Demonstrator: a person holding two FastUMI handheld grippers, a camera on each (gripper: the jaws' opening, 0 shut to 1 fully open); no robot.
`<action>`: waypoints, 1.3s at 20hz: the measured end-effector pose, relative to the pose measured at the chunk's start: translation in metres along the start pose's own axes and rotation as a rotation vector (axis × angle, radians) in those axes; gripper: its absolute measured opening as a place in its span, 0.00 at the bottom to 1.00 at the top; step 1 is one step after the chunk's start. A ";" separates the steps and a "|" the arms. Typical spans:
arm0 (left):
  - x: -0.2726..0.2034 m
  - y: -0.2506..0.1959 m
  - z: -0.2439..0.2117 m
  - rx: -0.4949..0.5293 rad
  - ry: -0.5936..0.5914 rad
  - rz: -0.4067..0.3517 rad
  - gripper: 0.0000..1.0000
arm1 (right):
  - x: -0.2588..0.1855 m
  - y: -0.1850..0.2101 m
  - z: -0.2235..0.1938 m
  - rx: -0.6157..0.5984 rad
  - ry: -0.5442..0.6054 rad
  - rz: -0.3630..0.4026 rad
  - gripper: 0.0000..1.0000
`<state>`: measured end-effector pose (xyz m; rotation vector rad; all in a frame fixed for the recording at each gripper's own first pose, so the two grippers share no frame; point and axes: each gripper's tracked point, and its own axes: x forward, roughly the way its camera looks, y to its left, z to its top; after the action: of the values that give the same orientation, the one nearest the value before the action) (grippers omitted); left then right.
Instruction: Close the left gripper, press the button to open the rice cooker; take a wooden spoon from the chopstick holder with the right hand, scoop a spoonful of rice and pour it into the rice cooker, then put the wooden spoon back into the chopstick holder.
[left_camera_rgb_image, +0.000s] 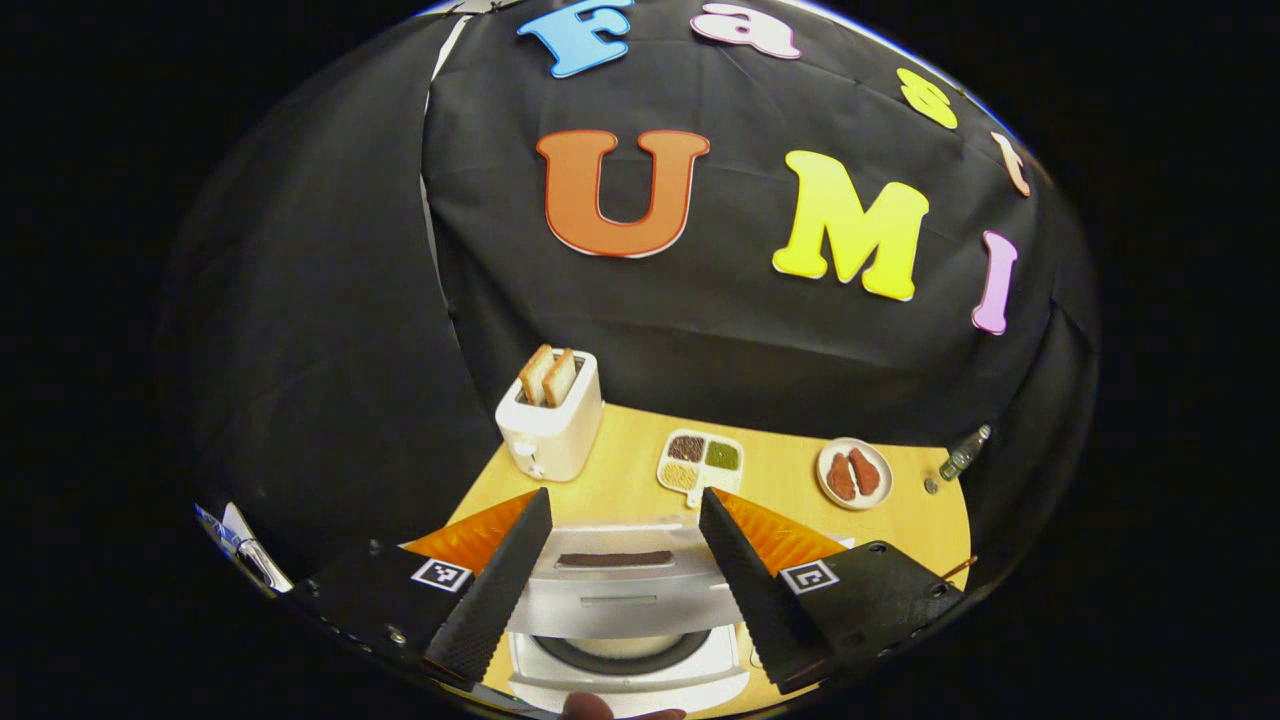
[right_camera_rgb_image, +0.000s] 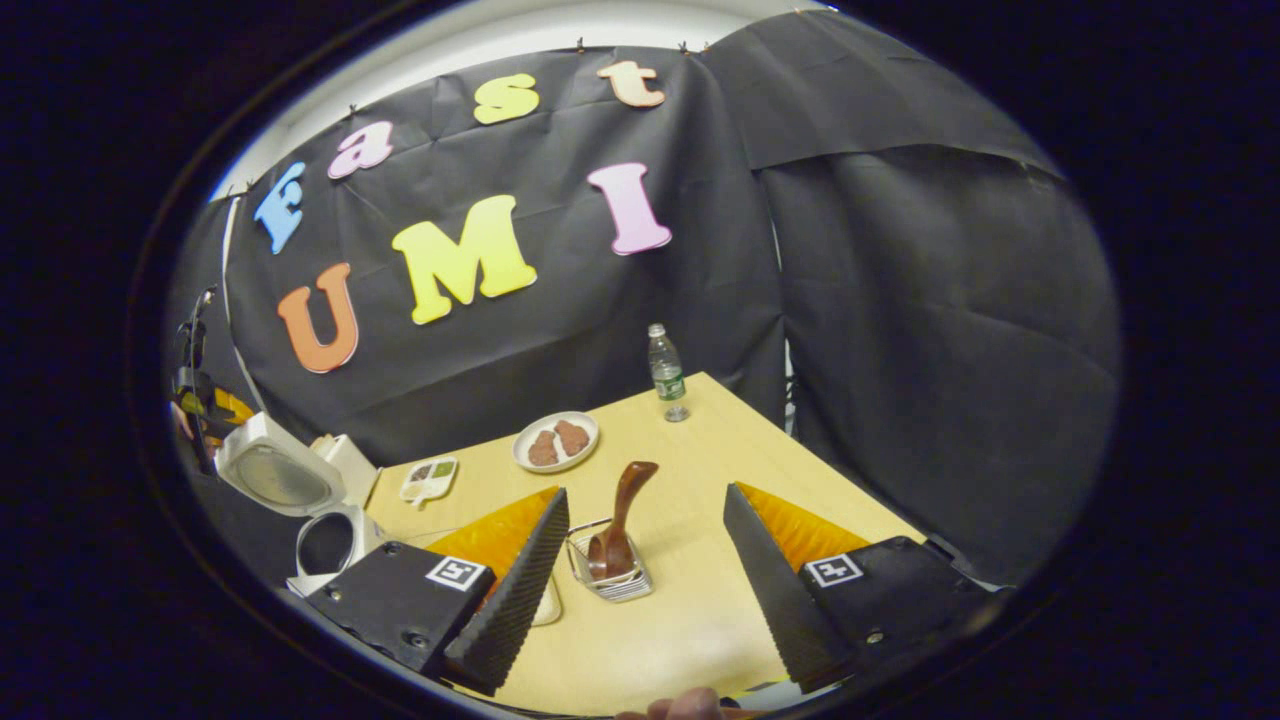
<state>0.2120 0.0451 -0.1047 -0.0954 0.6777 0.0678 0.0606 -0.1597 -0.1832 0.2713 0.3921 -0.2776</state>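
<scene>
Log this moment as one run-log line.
rice cooker: lid open | wooden spoon: in chopstick holder | right hand-held gripper: open, astride spoon, no contact | left hand-held gripper: open above cooker

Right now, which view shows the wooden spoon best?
The right gripper view: the wooden spoon stands in the chopstick holder, unobstructed, between that gripper's open jaws. The left gripper view looks over the open rice cooker and gives no useful look at the spoon.

Black cloth wall (right_camera_rgb_image: 880, 300) hung in creased panels across the upper frame of both views — seams between panels visible, clipped along the top edge in the right gripper view. Pale ceiling strip (right_camera_rgb_image: 480, 30) at upper left above the cloth. Light wooden table (right_camera_rgb_image: 690, 600) across the lower middle — evenly lit, meeting the cloth behind.
</scene>
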 end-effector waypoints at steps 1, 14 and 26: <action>-0.006 -0.002 -0.015 -0.018 0.022 -0.014 0.96 | 0.001 0.005 0.001 -0.008 0.003 0.015 1.00; -0.023 -0.007 -0.165 -0.090 0.239 -0.056 0.97 | 0.004 0.055 -0.014 -0.104 0.058 0.153 1.00; -0.010 -0.005 -0.189 -0.094 0.223 -0.006 0.97 | 0.017 0.076 -0.013 -0.114 0.073 0.206 1.00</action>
<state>0.0869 0.0193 -0.2446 -0.1977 0.8969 0.0838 0.0948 -0.0888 -0.1862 0.2080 0.4469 -0.0432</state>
